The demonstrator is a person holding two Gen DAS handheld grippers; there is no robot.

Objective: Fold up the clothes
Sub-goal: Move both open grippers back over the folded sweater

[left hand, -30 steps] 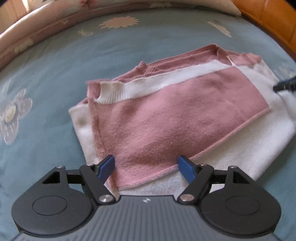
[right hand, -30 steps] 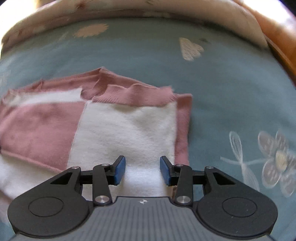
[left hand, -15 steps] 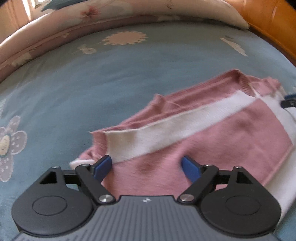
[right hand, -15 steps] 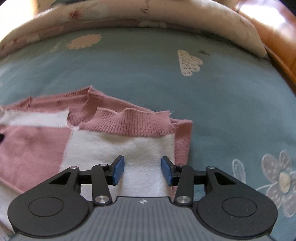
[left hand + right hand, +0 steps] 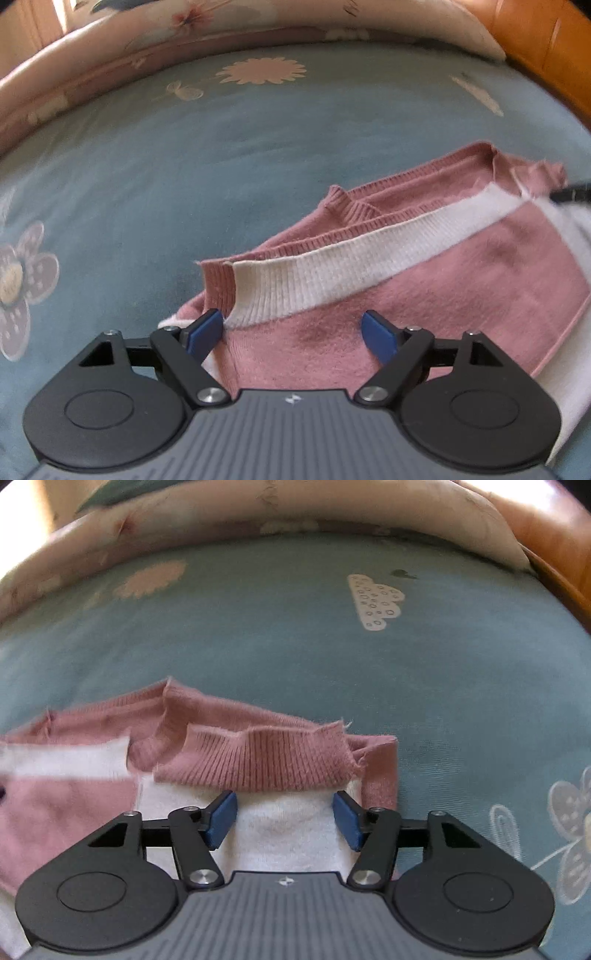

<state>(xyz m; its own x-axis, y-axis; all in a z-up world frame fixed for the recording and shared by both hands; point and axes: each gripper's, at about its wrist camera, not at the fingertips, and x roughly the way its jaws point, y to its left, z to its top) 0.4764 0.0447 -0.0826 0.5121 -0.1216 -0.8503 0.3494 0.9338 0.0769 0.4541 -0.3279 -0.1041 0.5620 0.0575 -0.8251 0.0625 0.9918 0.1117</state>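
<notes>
A pink and white knit sweater [image 5: 424, 280] lies partly folded on a bed covered by a blue sheet [image 5: 184, 155] printed with flowers and clouds. In the left wrist view the left tongs [image 5: 293, 332] stand wide apart low over the near end of the sweater, the left blue pad [image 5: 205, 330] just beside the end of a white ribbed band [image 5: 332, 269], the right pad over the pink panel. Nothing is pinched between them. A pink ribbed edge runs behind the white band. At the far right of that view a dark tip of the other tool [image 5: 572, 194] shows, blurred.

In the right wrist view the right tongs [image 5: 284, 818] are also apart, at a moderate width, hovering over a white fleecy panel [image 5: 288, 830] just below a pink ribbed cuff [image 5: 266, 764]. A pale floral quilt [image 5: 295, 509] bunches along the far edge of the bed.
</notes>
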